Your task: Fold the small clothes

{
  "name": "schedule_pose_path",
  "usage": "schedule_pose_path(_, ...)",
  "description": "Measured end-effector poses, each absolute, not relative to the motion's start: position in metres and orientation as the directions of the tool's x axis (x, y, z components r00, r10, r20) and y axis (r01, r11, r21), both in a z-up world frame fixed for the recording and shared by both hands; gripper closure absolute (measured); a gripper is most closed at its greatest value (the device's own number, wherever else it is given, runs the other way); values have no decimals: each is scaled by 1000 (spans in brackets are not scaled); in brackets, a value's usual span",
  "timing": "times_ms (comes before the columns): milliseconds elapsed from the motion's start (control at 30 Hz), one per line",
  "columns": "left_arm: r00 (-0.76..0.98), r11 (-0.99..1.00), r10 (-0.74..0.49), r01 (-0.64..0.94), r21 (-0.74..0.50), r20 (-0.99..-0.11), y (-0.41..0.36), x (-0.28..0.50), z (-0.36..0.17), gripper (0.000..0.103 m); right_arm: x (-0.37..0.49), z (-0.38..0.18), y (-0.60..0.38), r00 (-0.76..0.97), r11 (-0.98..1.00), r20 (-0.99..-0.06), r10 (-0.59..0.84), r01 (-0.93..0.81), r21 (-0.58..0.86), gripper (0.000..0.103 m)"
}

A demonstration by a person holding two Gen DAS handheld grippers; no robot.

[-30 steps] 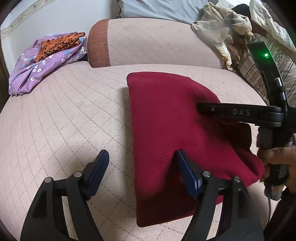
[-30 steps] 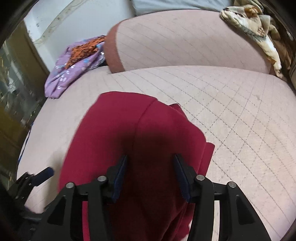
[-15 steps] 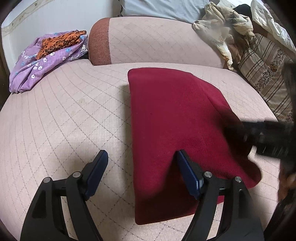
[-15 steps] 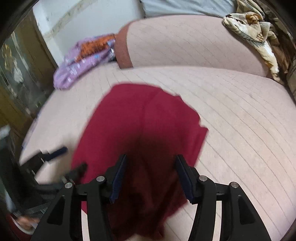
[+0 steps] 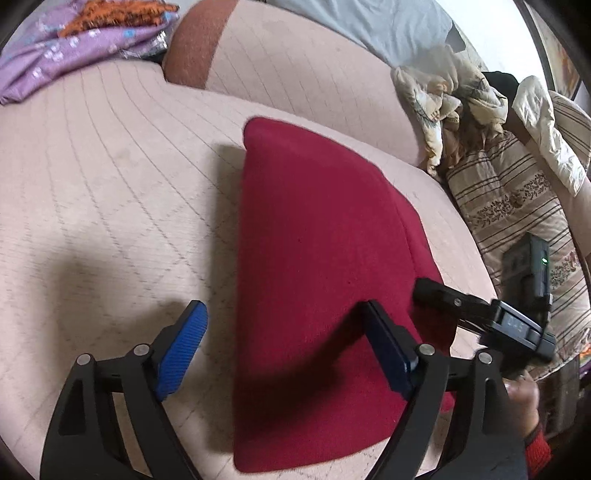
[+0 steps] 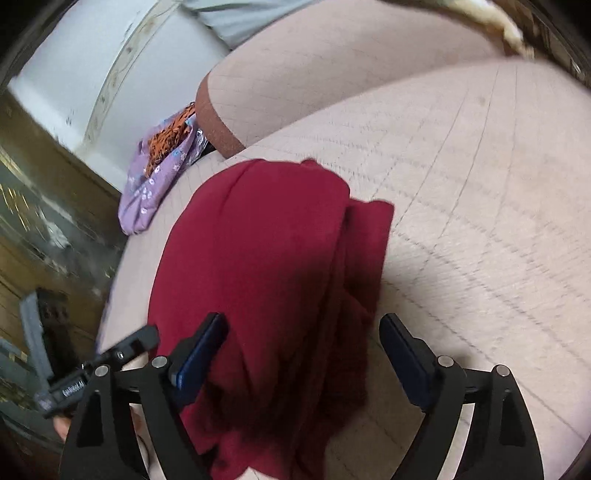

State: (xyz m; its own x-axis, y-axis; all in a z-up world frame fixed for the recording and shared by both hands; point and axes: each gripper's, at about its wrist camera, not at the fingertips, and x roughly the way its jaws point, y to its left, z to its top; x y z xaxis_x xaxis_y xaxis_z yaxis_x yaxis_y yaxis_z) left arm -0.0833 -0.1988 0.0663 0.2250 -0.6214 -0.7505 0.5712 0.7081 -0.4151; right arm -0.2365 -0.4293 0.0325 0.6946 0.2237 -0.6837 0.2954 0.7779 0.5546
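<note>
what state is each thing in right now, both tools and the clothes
left tool: open, holding nothing
right tool: open, straddling the cloth's near edge
red cloth: folded, lying flat on the sofa
purple cloth: bunched up, orange cloth on top
cream cloth: crumpled

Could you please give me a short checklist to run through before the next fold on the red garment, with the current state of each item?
1. Left gripper open: ok, its jaws stand wide apart, one pad over the red garment, the other over the sofa seat.
2. Right gripper open: ok, jaws apart, nothing clamped.
3. Garment lying flat: not ok, the right wrist view shows bunched layers along its right edge.
4. Left edge straight: ok, a clean line in the left wrist view.
5. Room on the seat around the garment: ok, the purple cloth and the cream bundle lie apart from it.
6. Near edge aligned: cannot tell, the grippers hide it.
</note>
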Motion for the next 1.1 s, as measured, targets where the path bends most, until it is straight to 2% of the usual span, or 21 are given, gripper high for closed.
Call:
schedule_pose_path(67,190,695,-632,569,-440,-752,-203,-82,58,16,-227,23,-431,699,766,-670,252,279,579,9)
schedule_pose_path(167,167,669,-669,559,-489,-724,-203,-82,53,16,-222,21,-426,715,787,-656,239,253,562,11)
schedule_pose_path(200,164,660,-676,568,-492,-718,-203,-83,54,20,-221,22,-423,713,796,-660,237,247,553,14)
schedule_pose_path(233,145,639,-688,585,-499,-712,-205,-85,56,36,-221,24,-420,712,804,-657,248,226,549,29)
schedule_pose_path(300,152,633,-690,602,-487,-708,-204,-89,61,42,-223,29,-417,713,804,-646,274,199,560,36)
schedule_pose_path(367,160,629,-695,607,-485,-701,-200,-94,69,56,-224,36,-409,707,835,-666,239,201,513,43)
schedule_pose_path(400,155,625,-703,600,-499,-694,-195,-97,75,58,-227,39,-407,707,842,-670,228,203,501,45)
schedule_pose_path(533,161,623,-710,597,-505,-685,-171,-115,94,58,-240,60,-396,718,846,-649,253,162,508,48)
schedule_pose_path(667,196,673,-647,600,-432,-736,-151,-143,104,58,-257,71,-374,706,850,-638,307,98,517,47)
schedule_pose_path(767,236,730,-553,600,-327,-799,-147,-160,92,56,-260,59,-358,652,859,-690,315,114,500,38)
schedule_pose_path(867,313,779,-492,575,-250,-812,-141,-169,83,47,-271,57,-340,611,924,-768,192,152,352,38)
schedule_pose_path(1000,387,799,-462,572,-185,-798,-139,-175,93,43,-304,86,-321,654,961,-751,92,139,239,38)
schedule_pose_path(1100,438,813,-447,562,-151,-780,-135,-180,98,35,-325,107,-300,698,977,-712,73,93,190,41)
